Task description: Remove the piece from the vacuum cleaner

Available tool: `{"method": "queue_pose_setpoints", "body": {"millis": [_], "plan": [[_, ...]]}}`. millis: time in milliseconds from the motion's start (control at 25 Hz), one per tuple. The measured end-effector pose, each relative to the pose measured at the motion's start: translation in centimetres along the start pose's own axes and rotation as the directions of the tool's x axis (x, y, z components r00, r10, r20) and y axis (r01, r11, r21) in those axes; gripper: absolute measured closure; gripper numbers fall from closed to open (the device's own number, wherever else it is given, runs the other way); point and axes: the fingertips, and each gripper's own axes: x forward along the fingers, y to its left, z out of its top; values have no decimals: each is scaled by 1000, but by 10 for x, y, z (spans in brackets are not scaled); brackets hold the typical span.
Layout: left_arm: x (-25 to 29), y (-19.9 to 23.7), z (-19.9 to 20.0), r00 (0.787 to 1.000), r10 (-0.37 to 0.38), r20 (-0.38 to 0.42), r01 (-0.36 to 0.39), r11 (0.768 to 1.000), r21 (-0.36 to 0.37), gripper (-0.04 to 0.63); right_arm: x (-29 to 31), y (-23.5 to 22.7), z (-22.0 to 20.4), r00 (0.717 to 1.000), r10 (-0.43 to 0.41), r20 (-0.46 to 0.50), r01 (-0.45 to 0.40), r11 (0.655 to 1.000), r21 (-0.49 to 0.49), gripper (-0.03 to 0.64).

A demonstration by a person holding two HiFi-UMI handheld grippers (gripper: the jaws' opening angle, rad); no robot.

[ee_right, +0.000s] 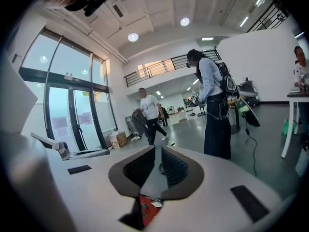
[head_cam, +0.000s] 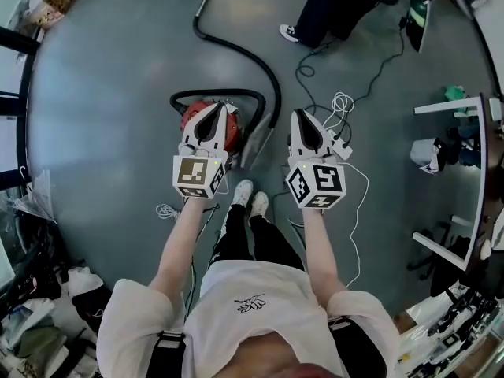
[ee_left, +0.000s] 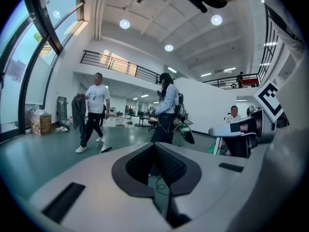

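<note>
The red vacuum cleaner (head_cam: 235,135) sits on the grey floor just ahead of the person's feet. Its black hose (head_cam: 253,60) loops over the body and runs away to the top of the head view. My left gripper (head_cam: 211,109) hangs in the air over the vacuum's body and hides most of it. Its jaws are shut on nothing (ee_left: 155,145). To the right of the vacuum, my right gripper (head_cam: 302,116) is also held up, shut and empty (ee_right: 158,150). Both gripper views look level across the hall. A red patch (ee_right: 147,210) shows below the right jaws.
A white cable (head_cam: 342,102) and black leads lie on the floor past the right gripper. One person (head_cam: 331,10) stands at the far side, and another (ee_left: 94,111) walks by. White tables (head_cam: 466,181) stand at the right, and bags (head_cam: 35,290) are piled at the left.
</note>
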Motion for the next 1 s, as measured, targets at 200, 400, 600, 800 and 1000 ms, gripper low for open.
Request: {"method": "queue_pose_setpoints", "body": {"millis": [200, 400, 600, 800, 1000], "plan": [[51, 35, -144, 980, -22, -198, 20, 1000, -12, 574, 79, -40, -117, 992, -5, -129, 17, 995, 94, 428], [76, 27, -299, 854, -136, -502, 202, 976, 78, 574, 136, -91, -269, 940, -48, -337, 165, 930, 327, 408], [68, 27, -430, 589, -140, -796, 359, 928, 102, 575, 165, -132, -385, 849, -97, -519, 339, 854, 395, 408], [64, 34, -452, 547, -132, -827, 357, 930, 87, 575, 176, -141, -444, 777, -73, -626, 395, 830, 394, 407], [64, 33, -454, 494, -151, -857, 403, 912, 72, 575, 186, -136, -466, 728, -61, -683, 413, 834, 366, 408]]}}
